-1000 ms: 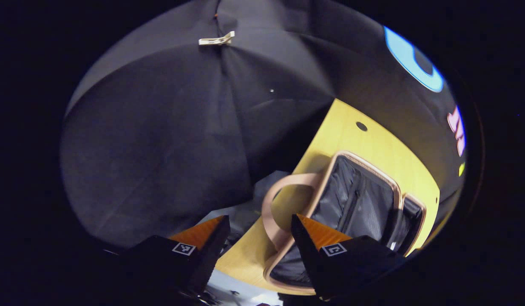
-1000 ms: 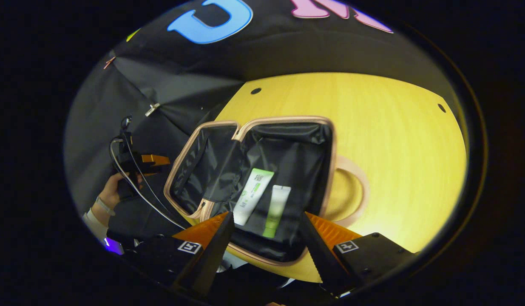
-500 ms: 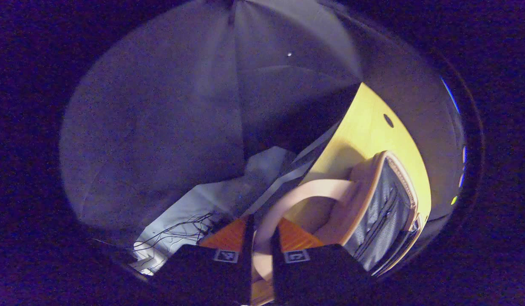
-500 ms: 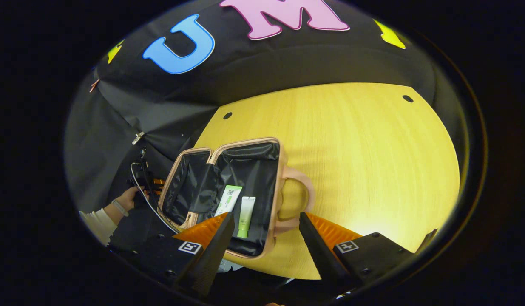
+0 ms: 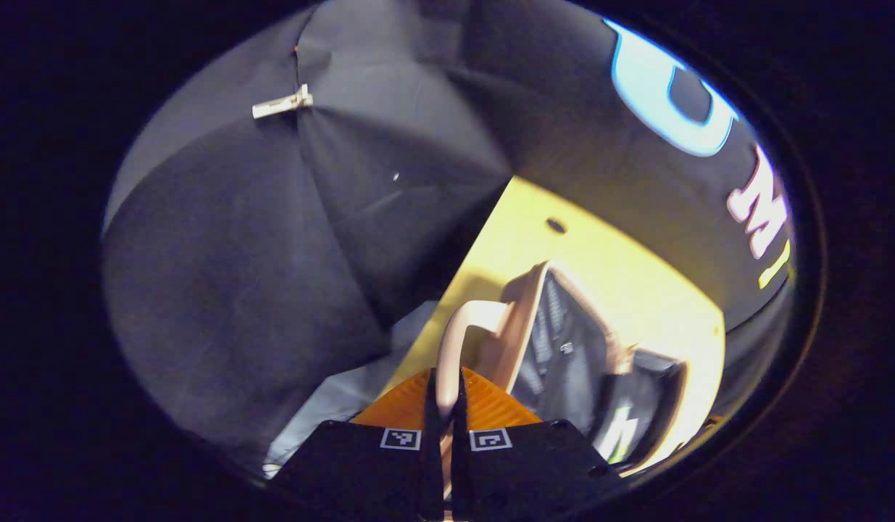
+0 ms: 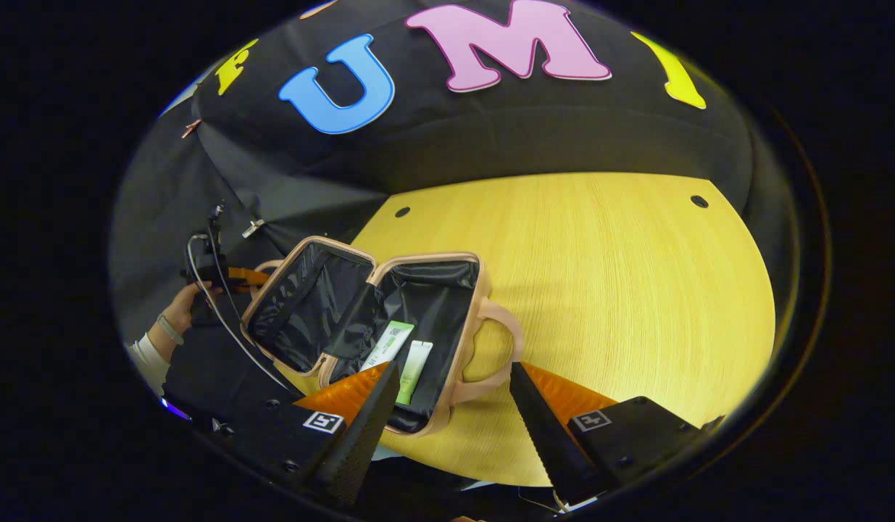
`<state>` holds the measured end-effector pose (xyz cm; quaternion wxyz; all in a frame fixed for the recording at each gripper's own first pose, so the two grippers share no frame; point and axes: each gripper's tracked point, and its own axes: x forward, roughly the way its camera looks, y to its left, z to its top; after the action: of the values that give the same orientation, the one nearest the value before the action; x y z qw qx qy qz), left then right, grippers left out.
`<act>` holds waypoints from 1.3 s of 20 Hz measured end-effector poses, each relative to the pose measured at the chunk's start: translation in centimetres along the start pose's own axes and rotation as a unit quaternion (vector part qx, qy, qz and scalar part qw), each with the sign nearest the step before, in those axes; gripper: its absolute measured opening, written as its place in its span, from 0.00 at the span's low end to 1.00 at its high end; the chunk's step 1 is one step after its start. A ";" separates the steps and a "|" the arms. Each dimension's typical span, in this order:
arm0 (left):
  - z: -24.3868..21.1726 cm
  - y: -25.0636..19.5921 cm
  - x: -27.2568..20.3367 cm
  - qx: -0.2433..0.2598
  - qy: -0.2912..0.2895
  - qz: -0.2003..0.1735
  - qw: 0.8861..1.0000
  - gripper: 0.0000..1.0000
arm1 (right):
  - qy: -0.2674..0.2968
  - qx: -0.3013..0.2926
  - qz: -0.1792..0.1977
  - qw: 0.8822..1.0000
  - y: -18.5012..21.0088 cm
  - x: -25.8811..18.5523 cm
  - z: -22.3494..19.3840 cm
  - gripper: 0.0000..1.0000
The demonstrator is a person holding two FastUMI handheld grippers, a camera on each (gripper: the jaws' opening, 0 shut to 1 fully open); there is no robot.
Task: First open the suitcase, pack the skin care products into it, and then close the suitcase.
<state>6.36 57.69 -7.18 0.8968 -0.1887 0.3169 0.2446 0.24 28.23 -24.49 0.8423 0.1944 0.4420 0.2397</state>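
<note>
The pink suitcase [image 6: 483, 290] lies open on the yellow table [image 6: 599, 290]. Its base half holds two skin care tubes, a white one with a green label [image 6: 387, 346] and a pale green one [image 6: 414, 368]. The lid half [image 6: 302, 304] is tilted up off the table. My left gripper [image 5: 445, 395] is shut on the lid's pink handle [image 5: 451, 333]; in the right gripper view the left gripper [image 6: 255, 274] sits at the lid's far edge. My right gripper [image 6: 451, 406] is open, near the base's handle [image 6: 501, 348] with nothing between its fingers.
A person's hand [image 6: 175, 312] with a white sleeve holds the left gripper, a cable hanging from it. The table's left edge [image 5: 447, 304] runs close beside the lid. A clip [image 5: 280, 105] pins the black wall cloth. Bare tabletop spreads to the right of the case.
My left gripper went from open to shut on the lid's handle, and the lid has risen from flat to tilted. The right gripper view has drawn back from the case.
</note>
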 end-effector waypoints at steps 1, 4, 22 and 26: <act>0.8 -3.1 -2.1 0.001 -0.017 -0.032 0.999 0.10 | -0.010 0.000 0.008 1.000 -0.1 -0.4 0.8 0.98; 0.7 -10.7 -8.8 0.054 -0.048 -0.094 0.993 0.09 | -0.040 -0.008 0.024 0.999 -0.7 -2.9 2.4 0.98; -27.3 -37.9 1.6 0.292 0.155 -0.121 0.936 0.13 | -0.128 -0.030 -0.034 0.991 -11.9 -19.6 -0.7 0.97; -28.6 -36.9 1.9 0.281 0.158 -0.054 0.945 0.33 | -0.122 -0.048 -0.027 0.991 -14.6 -21.4 -1.8 0.97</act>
<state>14.67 14.29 -22.54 0.8638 0.0175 0.4995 0.0637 -8.49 4.33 -19.40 0.9045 0.1696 0.3284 0.2127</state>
